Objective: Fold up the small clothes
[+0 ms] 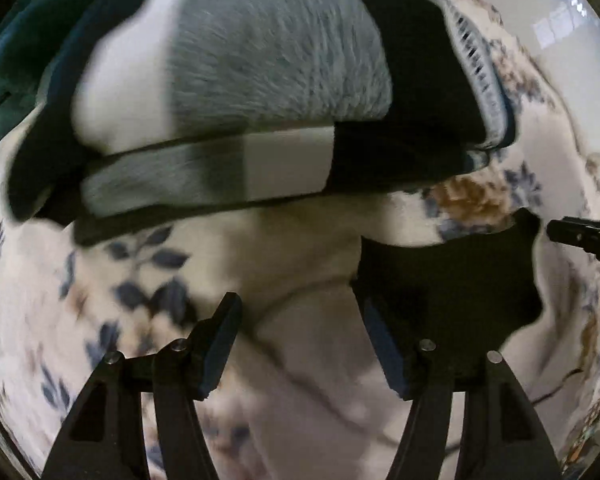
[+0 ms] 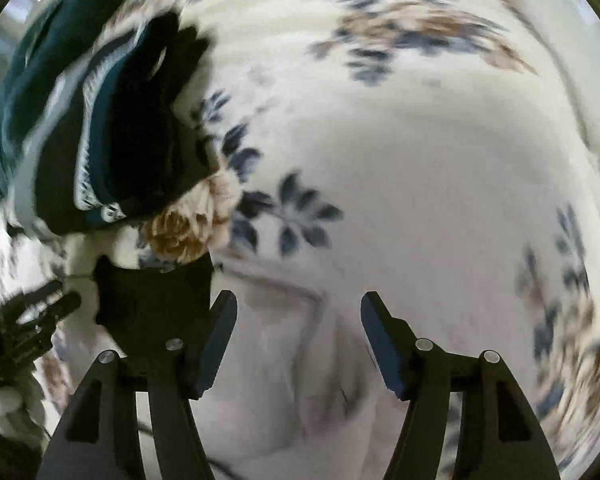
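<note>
Floral blanket [image 1: 148, 280]: cream ground with blue leaves and brown blossoms, spread under everything in both views; blurred toward the rims.

Folded stack [image 1: 260, 92]: grey, white and black fleece layers piled on the blanket, filling the upper half of the left wrist view, well ahead of the left fingertips; seen in the right wrist view as a dark heap with a pale patterned edge, far up and to the left.

Teal fabric [image 1: 16, 60]: dark green-blue cloth behind the stack at the upper left edge; also at the far left in the right wrist view.

Pale garment [image 1: 312, 344]: whitish-pink cloth with seam lines, lying flat directly beneath and between the left fingers; in the right wrist view likewise under and between the right fingers, not pinched by either tool.

Black garment [image 1: 452, 284]: small dark piece lying flat on the blanket, touching or just behind the left tool's right-hand finger; in the right wrist view just beside and partly behind the left-hand finger.

Left gripper [image 1: 298, 340]: fingers spread wide, nothing between the pads, held low over the pale garment.

Right gripper [image 2: 298, 340]: fingers spread wide, holding nothing, over the pale garment; tip visible at the right edge of the left wrist view, near the black garment.
</note>
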Demonstrator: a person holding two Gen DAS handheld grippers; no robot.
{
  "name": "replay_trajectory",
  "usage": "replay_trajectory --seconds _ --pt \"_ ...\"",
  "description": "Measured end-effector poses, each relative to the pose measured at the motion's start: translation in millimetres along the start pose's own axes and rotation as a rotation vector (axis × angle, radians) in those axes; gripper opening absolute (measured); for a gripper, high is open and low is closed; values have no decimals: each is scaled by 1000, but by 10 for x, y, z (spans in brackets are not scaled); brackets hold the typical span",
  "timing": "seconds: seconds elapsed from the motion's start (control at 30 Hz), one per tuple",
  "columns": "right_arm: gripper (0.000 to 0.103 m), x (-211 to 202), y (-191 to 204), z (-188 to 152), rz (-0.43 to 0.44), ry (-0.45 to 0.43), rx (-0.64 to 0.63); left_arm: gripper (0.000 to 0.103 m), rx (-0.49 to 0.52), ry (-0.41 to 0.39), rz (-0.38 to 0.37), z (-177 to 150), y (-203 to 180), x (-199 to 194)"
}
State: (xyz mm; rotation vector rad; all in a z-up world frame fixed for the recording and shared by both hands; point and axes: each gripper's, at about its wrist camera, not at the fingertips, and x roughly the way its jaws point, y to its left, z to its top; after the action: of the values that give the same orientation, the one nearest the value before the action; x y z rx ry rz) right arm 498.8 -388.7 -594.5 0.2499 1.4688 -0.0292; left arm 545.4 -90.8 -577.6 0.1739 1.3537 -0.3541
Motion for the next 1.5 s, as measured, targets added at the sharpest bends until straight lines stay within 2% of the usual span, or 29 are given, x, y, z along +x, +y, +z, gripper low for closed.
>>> replay_trajectory --seconds 0.03,0.07,0.1,0.13,0.17,0.27,0.33,0.47,0.57,0.73,0.83,0.9,0.97,1.1,1.17,1.23,1.27,1.3,1.33,1.37,1.4,1.43,1.47,1.5 --pt "66 96 31 44 -1 29 -14 50 22 2 5 12 -17 40" --pt "63 182 60 70 -7 57 -31 19 53 -1 12 13 -42 60" --pt "57 213 80 70 -23 61 -45 3 78 5 5 -1 -59 75" --pt "33 201 102 54 -44 45 -64 3 87 6 -4 -20 -64 66" --pt "9 159 110 31 -44 26 -73 3 102 -27 -7 -60 -69 -4" --pt "7 -53 91 -86 7 -41 -55 2 100 -71 -21 -174 -34 -201" --pt "6 -240 67 -196 42 -83 -37 2 77 -127 -42 -299 23 -473" --pt "6 -692 -7 -554 138 -163 24 3 7 -222 -84 -621 137 -1047" --pt "6 -957 -17 -890 163 -204 44 3 -39 -238 -124 -875 115 -1284" --pt "6 -1195 9 -1743 189 -208 47 3 -151 -185 -158 -1376 -106 -1369" --pt "6 -1140 -28 -2278 215 -147 32 3 -246 -107 -187 -1790 -128 -1350" --pt "6 -1015 -50 -2649 183 -91 11 3 -289 -50 -199 -2047 -141 -1262" --pt "6 -904 -85 -2883 161 -42 4 4 -312 -3 -217 -2282 -166 -1203" --pt "9 -705 -205 -3209 185 82 24 7 -354 112 -234 -2633 -117 -1135" --pt "23 -647 -321 -3301 192 144 58 9 -388 136 -228 -2747 -56 -1195" --pt "36 -665 -415 -3345 185 154 87 14 -419 127 -218 -2758 20 -1323" --pt "37 -726 -487 -3342 184 138 116 26 -434 109 -221 -2725 58 -1383" --pt "37 -811 -539 -3312 187 111 141 42 -442 76 -233 -2619 96 -1466" --pt "38 -899 -591 -3263 197 74 166 51 -445 39 -245 -2521 122 -1513" --pt "43 -1001 -643 -3201 205 24 193 62 -445 8 -247 -2449 143 -1532" --pt "47 -1080 -683 -3137 208 -26 218 64 -444 -39 -224 -2294 167 -1544" --pt "57 -1156 -727 -3045 214 -85 252 64 -443 -53 -209 -2176 186 -1500" --pt "67 -1175 -751 -2977 223 -108 275 64 -443 -61 -203 -2102 201 -1460" --pt "68 -1159 -778 -2895 238 -120 300 64 -443 -73 -179 -1966 221 -1364"
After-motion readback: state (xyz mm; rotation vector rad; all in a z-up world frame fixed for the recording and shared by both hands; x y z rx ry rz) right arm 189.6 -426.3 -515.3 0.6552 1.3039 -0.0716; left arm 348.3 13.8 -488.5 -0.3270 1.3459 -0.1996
